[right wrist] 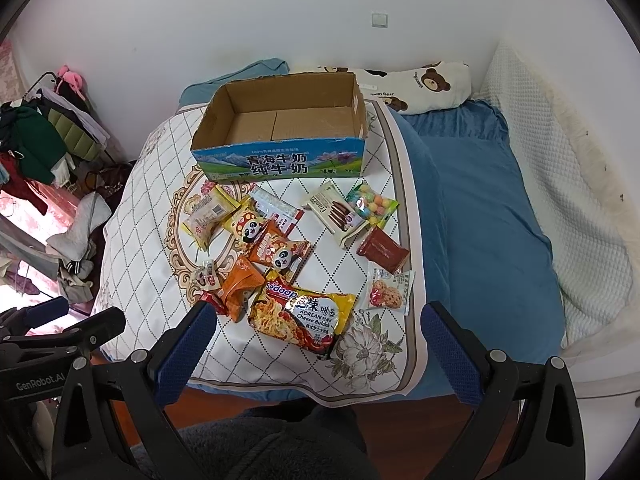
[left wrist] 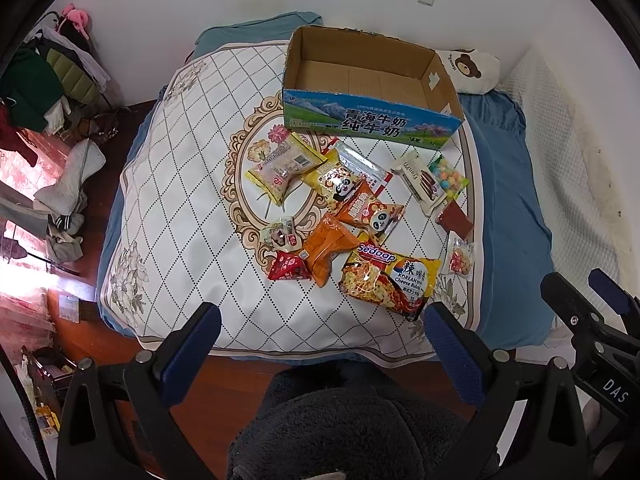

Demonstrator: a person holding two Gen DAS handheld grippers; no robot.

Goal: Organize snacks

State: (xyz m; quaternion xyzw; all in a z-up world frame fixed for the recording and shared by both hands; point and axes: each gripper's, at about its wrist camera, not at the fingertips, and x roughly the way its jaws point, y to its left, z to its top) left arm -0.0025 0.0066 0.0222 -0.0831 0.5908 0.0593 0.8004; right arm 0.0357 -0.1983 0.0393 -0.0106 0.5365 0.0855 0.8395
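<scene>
Both tongs hang above the foot of the bed, nothing picked up yet; the left tongs (left wrist: 322, 326) are spread wide and empty, and the right tongs (right wrist: 318, 326) are spread wide and empty too; the snacks lie in a loose heap on the quilted cover (right wrist: 160, 184), and the cardboard box (right wrist: 280, 160) sits open and bare beyond them, towards the wall

Nearest of the lot is the noodle packet (right wrist: 302, 314), a yellow one at the near edge of the heap; in the right wrist view it lies straight ahead between the two fingers, just past the tips; in the left wrist view the same noodle packet (left wrist: 390, 280) lies ahead and off towards the right finger; so the right hand looks the better placed of the two, I'd say

Its long side runs across and slightly away to the right, so the fingers would have to close over the short width; the orange bag (right wrist: 238, 286) touches its left end and a small cookie pack (right wrist: 386, 294) lies just beside its right end; after the pick the box is dead ahead, past the whole heap
</scene>
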